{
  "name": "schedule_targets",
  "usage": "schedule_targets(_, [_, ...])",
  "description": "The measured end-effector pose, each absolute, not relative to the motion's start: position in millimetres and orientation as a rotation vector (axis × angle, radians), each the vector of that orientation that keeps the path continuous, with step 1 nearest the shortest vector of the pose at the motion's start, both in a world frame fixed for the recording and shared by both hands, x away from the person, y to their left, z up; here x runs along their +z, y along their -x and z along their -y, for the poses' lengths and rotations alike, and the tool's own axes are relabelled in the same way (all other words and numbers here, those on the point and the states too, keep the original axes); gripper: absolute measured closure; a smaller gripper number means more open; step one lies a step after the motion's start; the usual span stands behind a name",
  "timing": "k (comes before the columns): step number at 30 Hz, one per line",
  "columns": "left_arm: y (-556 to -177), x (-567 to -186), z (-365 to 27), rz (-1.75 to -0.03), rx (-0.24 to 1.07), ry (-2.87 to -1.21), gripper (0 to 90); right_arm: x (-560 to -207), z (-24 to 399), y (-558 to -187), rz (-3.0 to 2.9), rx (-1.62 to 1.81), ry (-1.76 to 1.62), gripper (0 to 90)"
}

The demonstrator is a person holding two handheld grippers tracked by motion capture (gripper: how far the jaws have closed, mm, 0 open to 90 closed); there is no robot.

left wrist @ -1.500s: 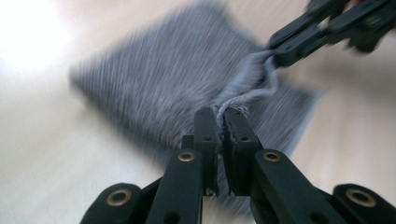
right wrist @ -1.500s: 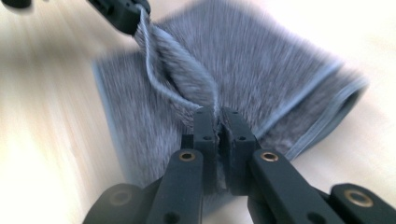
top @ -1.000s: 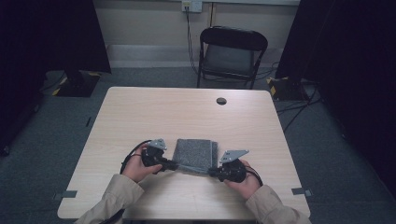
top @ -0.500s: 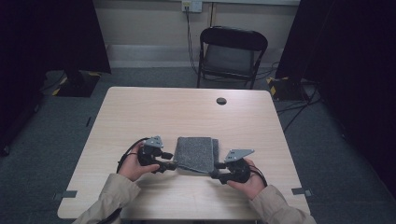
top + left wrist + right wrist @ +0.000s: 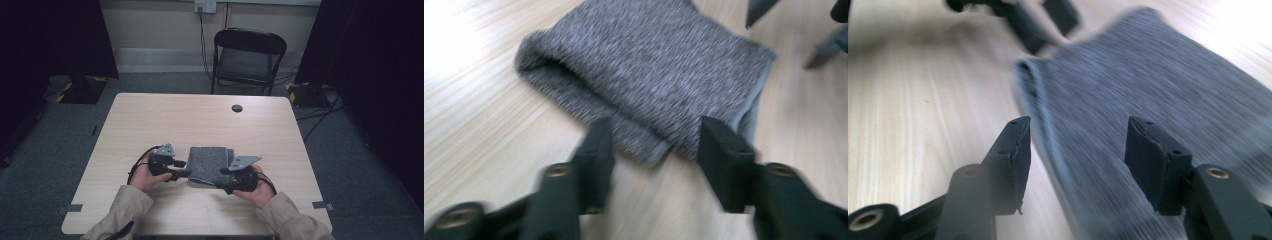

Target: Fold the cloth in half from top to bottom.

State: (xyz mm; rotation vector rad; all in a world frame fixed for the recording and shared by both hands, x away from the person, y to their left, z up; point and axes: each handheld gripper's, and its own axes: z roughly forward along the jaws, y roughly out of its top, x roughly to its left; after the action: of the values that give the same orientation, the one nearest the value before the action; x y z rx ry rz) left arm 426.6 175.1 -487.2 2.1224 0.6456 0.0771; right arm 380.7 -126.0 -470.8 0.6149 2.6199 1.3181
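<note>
Your folded grey woven cloth (image 5: 209,163) lies flat on the pale wooden table (image 5: 200,117), near its front edge, between your 2 grippers. Your left gripper (image 5: 654,145), jaws just closing, and right gripper (image 5: 1075,150) both gape at its edges, gripping nothing.

The high view is dim, dark at its 9 and 3 o'clock edges, while both gripper views are motion-blurred — the grey cloth (image 5: 1158,100) smears, and glare whitens the table (image 5: 454,30) toward 10 o'clock.
</note>
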Motion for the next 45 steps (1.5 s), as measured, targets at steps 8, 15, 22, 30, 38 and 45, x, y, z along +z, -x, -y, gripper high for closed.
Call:
schedule_targets(8, [-435.9, -496.7, -168.9, -0.724, 0.034, -2.139, 61.7, -496.7, 84.9, -382.4, -2.707, 1.236, -0.482, 58.3])
schedule_targets(15, [-431.4, -493.5, -162.5, -0.773, -0.081, -2.176, 88.8, -478.6, 93.5, -397.1, -2.551, 1.416, -0.633, 89.7])
schedule_targets(22, [-425.7, -492.4, -166.4, -0.753, -0.191, -2.204, 89.2, -474.3, 71.4, -400.7, -2.501, 1.364, -0.528, 89.6])
schedule_targets(30, [-421.7, -469.0, -194.3, -0.770, -0.031, -2.109, 44.0, -478.5, 82.1, -373.3, -2.579, 1.367, -0.529, 50.9])
schedule_targets(38, [-438.3, -463.4, -177.7, -0.844, 0.006, -2.017, 52.5, -469.3, 125.3, -376.4, -2.537, 1.333, -0.652, 42.4])
schedule_targets(45, [-462.3, -488.6, -164.5, -0.966, 0.024, -2.022, 89.2, -494.9, 128.8, -369.7, -2.605, 1.156, -0.570, 58.1])
